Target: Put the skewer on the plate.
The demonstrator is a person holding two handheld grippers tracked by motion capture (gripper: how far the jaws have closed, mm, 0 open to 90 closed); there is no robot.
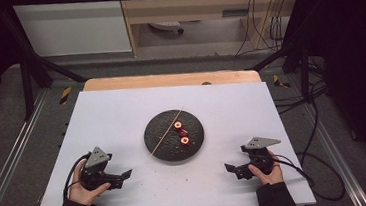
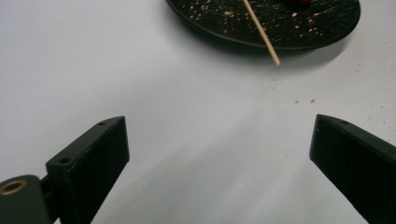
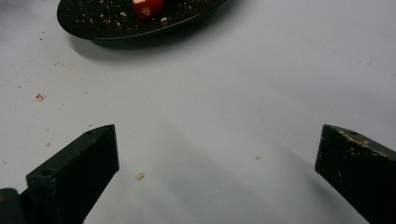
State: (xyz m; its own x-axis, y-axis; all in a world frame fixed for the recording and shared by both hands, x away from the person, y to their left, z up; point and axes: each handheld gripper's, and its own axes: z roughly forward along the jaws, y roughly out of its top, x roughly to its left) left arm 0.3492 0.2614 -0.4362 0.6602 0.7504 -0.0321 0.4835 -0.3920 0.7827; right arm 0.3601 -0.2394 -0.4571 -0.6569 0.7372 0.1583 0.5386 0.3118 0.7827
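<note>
Table (image 1: 122,118) from the high view carries one round black plate (image 1: 160,146) at its centre, with one thin wooden skewer (image 1: 166,131) lying across it and three red fruit pieces (image 1: 181,132) clustered just beside the stick; the left gripper (image 1: 119,179) and the right gripper (image 1: 234,169) rest near the front edge, well apart from the plate, each in a hand. Left gripper view: jaws spread wide and empty, the skewer's tip (image 2: 276,61) overhanging the plate rim (image 2: 243,43). Right gripper view: jaws likewise wide and empty, one red piece (image 3: 147,8) on the plate, crumbs (image 3: 139,176) scattered on the table. My judgement: the overhanging stick could be knocked off or roll if a jaw nudges it, and the small round pieces may slip under a pinch
</note>
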